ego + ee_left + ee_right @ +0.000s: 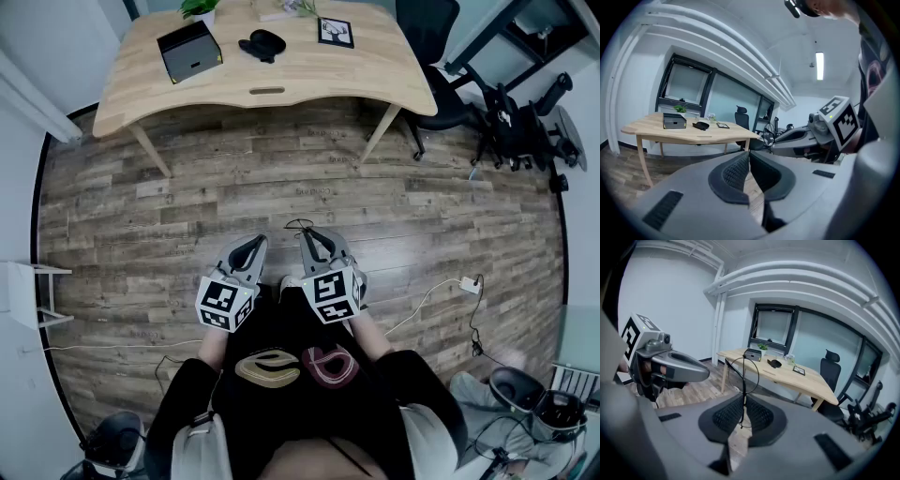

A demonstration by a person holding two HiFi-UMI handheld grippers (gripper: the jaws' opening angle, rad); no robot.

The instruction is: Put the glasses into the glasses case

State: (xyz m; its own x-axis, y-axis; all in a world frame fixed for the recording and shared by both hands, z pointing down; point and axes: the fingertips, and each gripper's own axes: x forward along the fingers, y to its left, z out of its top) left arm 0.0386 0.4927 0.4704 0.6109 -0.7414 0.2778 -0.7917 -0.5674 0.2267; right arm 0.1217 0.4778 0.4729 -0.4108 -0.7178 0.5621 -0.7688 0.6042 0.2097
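Observation:
A thin wire-framed pair of glasses (pixel 744 376) stands up from between the pads of my right gripper (pixel 742 411), which is shut on it; in the head view the glasses (pixel 300 225) show as a fine loop at that gripper's (pixel 312 236) tip. My left gripper (pixel 749 161) is shut with nothing in it and sits beside the right one (pixel 251 246), both close to my body over the wooden floor. The black glasses case (pixel 262 44) lies far ahead on the light wooden table (pixel 281 84), and it shows small in both gripper views (pixel 701 125) (pixel 774 363).
On the table also stand a black box (pixel 189 51), a marker card (pixel 336 31) and a small plant (pixel 199 7). A black office chair (pixel 433 37) stands at the table's right end. Cables (pixel 441 291) trail across the floor to my right.

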